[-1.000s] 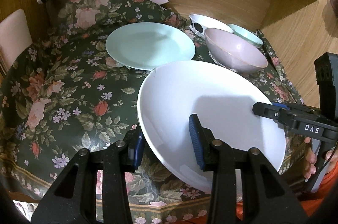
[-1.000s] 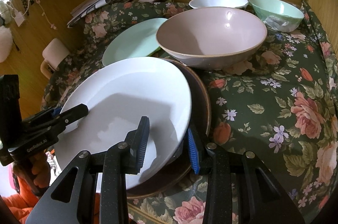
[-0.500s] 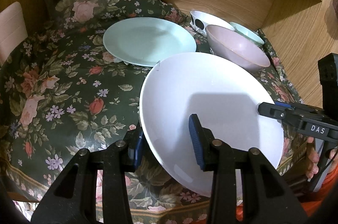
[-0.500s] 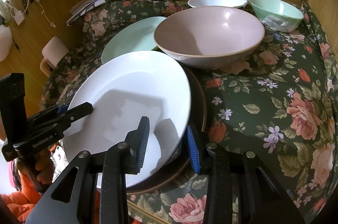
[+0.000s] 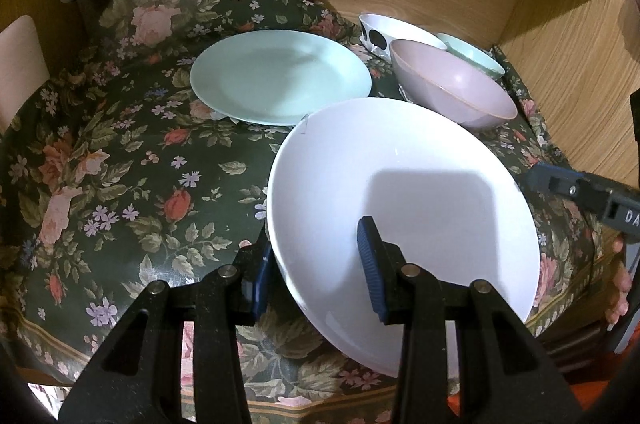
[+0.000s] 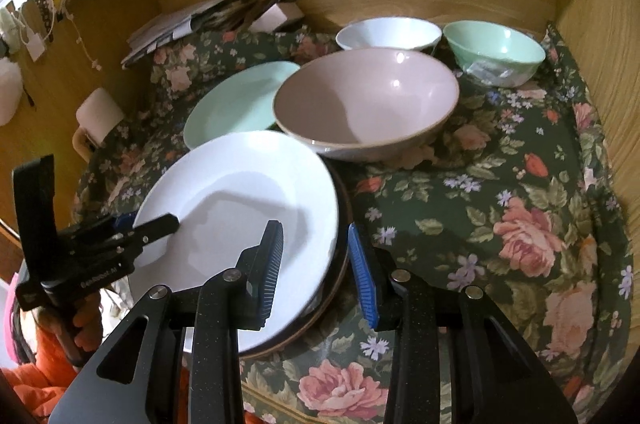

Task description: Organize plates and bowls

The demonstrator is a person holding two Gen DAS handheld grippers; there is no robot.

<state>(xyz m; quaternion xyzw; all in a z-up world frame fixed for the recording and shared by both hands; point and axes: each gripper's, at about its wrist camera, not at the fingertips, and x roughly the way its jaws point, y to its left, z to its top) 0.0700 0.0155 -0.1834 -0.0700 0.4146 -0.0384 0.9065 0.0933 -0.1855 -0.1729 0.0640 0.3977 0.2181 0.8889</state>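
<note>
Since the earlier frame, both grippers have raised the white plate (image 5: 404, 191).

Left wrist view: left gripper (image 5: 316, 260) clenched on the plate's near rim. Beyond the plate lie a mint plate (image 5: 280, 75) and a pink bowl (image 5: 452, 83).

Right wrist view: right gripper (image 6: 316, 272) clenched on the white plate (image 6: 240, 199), above a dark plate (image 6: 340, 264) lying on the floral cloth (image 6: 500, 203).

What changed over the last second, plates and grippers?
The white plate has come up a little, tilted off the brown plate beneath it, with both the left gripper and the right gripper still clamped on its rim. Nothing was let go. The green plate, pink bowl, white bowl and green bowl stayed put.
</note>
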